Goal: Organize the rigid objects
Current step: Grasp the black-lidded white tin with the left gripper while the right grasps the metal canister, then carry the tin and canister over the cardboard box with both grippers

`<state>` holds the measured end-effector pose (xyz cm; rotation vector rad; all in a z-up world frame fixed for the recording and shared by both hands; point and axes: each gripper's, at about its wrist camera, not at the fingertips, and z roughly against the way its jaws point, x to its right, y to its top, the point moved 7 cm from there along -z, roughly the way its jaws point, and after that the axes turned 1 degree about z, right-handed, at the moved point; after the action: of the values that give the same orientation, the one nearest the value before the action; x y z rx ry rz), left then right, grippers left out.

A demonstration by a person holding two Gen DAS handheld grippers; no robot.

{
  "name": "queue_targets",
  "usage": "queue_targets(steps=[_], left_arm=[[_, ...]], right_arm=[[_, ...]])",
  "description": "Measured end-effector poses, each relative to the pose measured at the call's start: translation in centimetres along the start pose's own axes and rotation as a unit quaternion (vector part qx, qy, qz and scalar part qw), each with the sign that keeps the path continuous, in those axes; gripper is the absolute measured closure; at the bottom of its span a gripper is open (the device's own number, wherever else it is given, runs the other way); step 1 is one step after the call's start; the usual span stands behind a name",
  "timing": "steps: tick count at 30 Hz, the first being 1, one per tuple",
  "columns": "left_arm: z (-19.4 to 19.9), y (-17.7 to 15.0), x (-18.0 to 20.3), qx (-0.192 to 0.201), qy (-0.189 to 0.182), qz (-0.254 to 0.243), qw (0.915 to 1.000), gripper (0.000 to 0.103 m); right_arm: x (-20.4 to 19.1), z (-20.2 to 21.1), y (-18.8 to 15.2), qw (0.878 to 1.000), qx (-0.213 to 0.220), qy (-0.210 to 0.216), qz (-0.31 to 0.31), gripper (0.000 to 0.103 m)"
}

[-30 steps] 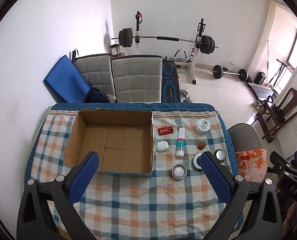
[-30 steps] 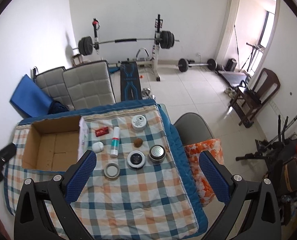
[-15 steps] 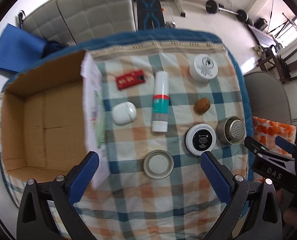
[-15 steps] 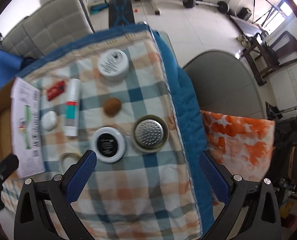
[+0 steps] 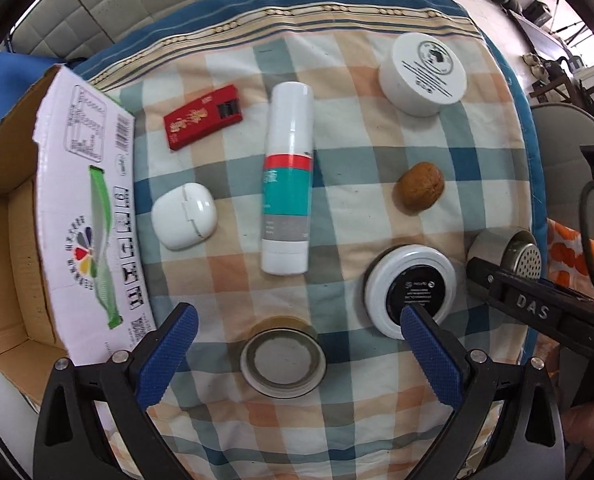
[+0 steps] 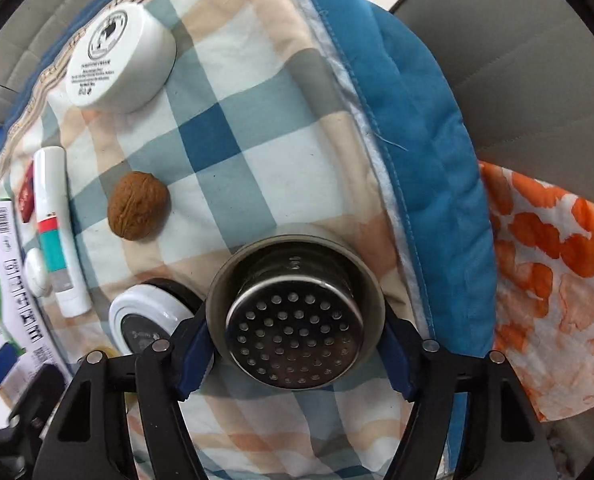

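Flanking the round steel strainer cup with a perforated insert [image 6: 295, 318], the right gripper [image 6: 295, 356] has just been closing its jaws, and its blue pads sit against the cup's rim on either side, so it looks clenched on the cup. The cup stands upright near the right edge of the checked cloth surface [image 6: 265, 92]. Beside it to the left is a white round tin with a black lid [image 6: 147, 320].

Seen from the left wrist, the left gripper [image 5: 295, 344] hangs with jaws released and wide apart, nothing between the pads. Just beyond them lies a shallow round metal lid [image 5: 283, 362], with the black-lidded tin to its right. Farther on, mid-cloth, lie a white tube with red and teal bands [image 5: 287, 178], a small white rounded case [image 5: 185, 216] to its left and a brown walnut [image 5: 419, 186] to its right. Farthest are a red flat packet [image 5: 203, 116] and a white round jar [image 5: 423, 74]. An open cardboard box [image 5: 1, 260] sits at the left.
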<state>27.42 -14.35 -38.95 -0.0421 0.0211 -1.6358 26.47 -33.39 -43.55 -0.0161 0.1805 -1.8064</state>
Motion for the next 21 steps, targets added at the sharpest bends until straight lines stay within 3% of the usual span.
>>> queue_targets(steps=[7, 15, 17, 20, 21], left_arm=[[-2.3, 0.8, 4.1, -0.03, -0.045, -0.028, 0.9981, 0.0], [-6.7, 1.7, 7.7, -0.059, -0.043, -0.076, 0.9944, 0.001], [-7.6, 2.1, 7.7, -0.057, -0.044, -0.081, 0.9941, 0.029], [-7.6, 2.2, 7.3, -0.044, -0.044, -0.081, 0.9947, 0.029], [-7.3, 2.1, 7.1, -0.04, -0.037, -0.085, 0.9949, 0.029]], right_arm=[[4.9, 0.5, -1.7, 1.0, 0.002, -0.019, -0.007, 0.03], [7.7, -0.1, -2.0, 1.0, 0.002, -0.009, -0.029, 0.03], [6.8, -0.7, -1.8, 1.0, 0.002, -0.01, -0.028, 0.029], [7.1, -0.7, -1.6, 1.0, 0.001, -0.011, -0.023, 0.029], [5.6, -0.7, -1.0, 1.0, 0.0, -0.012, -0.021, 0.029]])
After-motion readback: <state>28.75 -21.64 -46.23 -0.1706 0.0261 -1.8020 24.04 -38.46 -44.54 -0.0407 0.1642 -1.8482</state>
